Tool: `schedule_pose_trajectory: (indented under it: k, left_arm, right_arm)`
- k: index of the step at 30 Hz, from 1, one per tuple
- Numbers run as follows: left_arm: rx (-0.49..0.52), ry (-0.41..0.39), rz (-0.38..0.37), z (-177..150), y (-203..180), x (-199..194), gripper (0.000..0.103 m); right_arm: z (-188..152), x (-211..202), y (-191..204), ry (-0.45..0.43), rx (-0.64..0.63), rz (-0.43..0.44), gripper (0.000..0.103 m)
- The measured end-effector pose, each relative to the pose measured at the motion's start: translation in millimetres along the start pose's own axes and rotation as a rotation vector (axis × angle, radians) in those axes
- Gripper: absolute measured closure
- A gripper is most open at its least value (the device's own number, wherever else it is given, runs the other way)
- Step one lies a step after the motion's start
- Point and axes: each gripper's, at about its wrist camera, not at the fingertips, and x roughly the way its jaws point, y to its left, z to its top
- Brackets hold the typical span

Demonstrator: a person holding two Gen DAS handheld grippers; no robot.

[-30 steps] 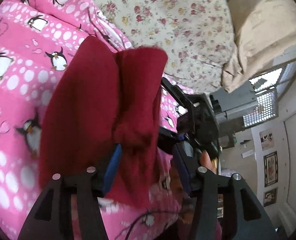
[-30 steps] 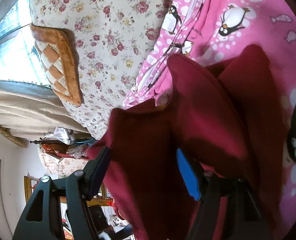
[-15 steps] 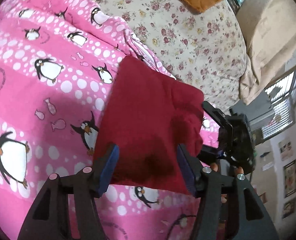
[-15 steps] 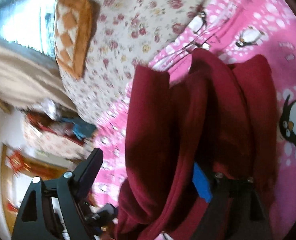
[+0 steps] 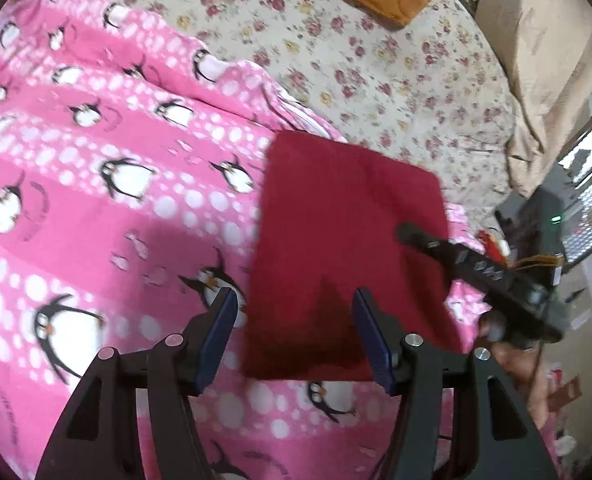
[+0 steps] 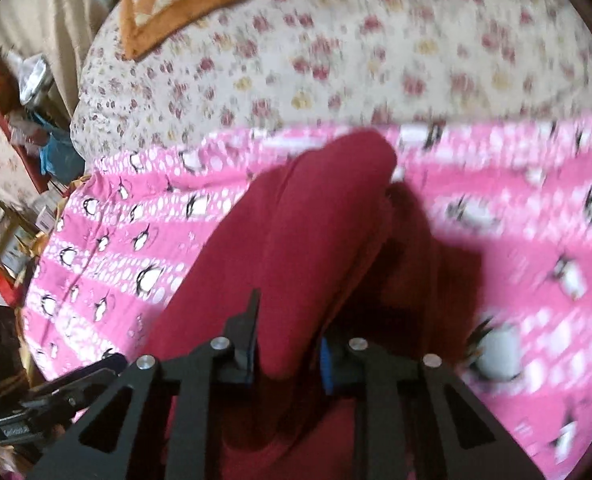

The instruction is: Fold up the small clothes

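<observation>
We have the dark red garment (image 5: pixel 347 240) lying as a near-flat folded rectangle on the pink penguin blanket (image 5: pixel 96 200) of the bed, its near edge between and just ahead of the left gripper (image 5: pixel 296 336), whose fingers stand apart and press on nothing. The right gripper (image 6: pixel 288 344) has just been closing, and its fingers are clamped on a thick roll of the same red cloth, which arches up ahead of them and hides part of the blanket beyond. Our main worry is that bunched grip: the fingers seem to hold several layers at once, so lifting or carrying that side across could drag the flat part askew and undo the neat edges. With the left fingers holding nothing, nothing pins the garment down, and it may slide on the soft blanket. The roll could also slip out of the grip, since thick, soft cloth gives under the pads, and flop open unevenly. The right-hand view is blurred, so we cannot tell exactly which edge is caught; a wrong edge would give a crooked fold near the floral bedsheet (image 5: pixel 395 72).
</observation>
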Motion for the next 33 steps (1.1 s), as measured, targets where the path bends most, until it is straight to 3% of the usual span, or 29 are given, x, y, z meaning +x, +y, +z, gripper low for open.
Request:
schedule_pose_trajectory:
  k: [3, 6, 9, 14, 16, 23, 24, 25, 26, 28, 33]
  left_arm:
    - [-0.008, 0.013, 0.049, 2, 7, 8, 0.064]
    - [-0.002, 0.017, 0.085, 2, 9, 14, 0.064]
    - [-0.003, 0.024, 0.099, 3, 11, 18, 0.064]
    - [-0.009, 0.029, 0.099, 3, 10, 22, 0.064]
    - [-0.004, 0.025, 0.098, 2, 8, 22, 0.064]
    - [0.022, 0.025, 0.113, -1, 0, 28, 0.064]
    - [0.029, 0.024, 0.119, -2, -1, 29, 0.064]
    - [0.037, 0.024, 0.124, -2, -3, 30, 0.064]
    - [0.042, 0.027, 0.122, -3, -3, 30, 0.064]
    - [0.046, 0.033, 0.113, -3, -4, 30, 0.064]
    - [0.040, 0.052, 0.086, -2, -6, 32, 0.064]
  right_arm:
    - [8, 3, -7, 0.000, -0.010, -0.047, 0.080]
    - [2, 31, -19, 0.068, -0.006, -0.130, 0.080]
    - [-3, 28, -32, 0.047, 0.066, -0.084, 0.075]
    - [-6, 6, -43, 0.069, 0.181, 0.019, 0.044]
    - [-13, -4, -42, 0.062, 0.202, 0.066, 0.038]
    - [-34, -11, -24, 0.118, 0.177, 0.106, 0.031]
    - [-37, -8, -22, 0.130, 0.158, 0.093, 0.033]
    - [-40, -7, -19, 0.136, 0.120, 0.060, 0.048]
    - [-43, -9, -14, 0.131, 0.057, 0.006, 0.072]
    - [-48, -21, -11, 0.099, 0.000, -0.028, 0.081]
    - [-67, -45, -22, 0.077, 0.007, -0.029, 0.095]
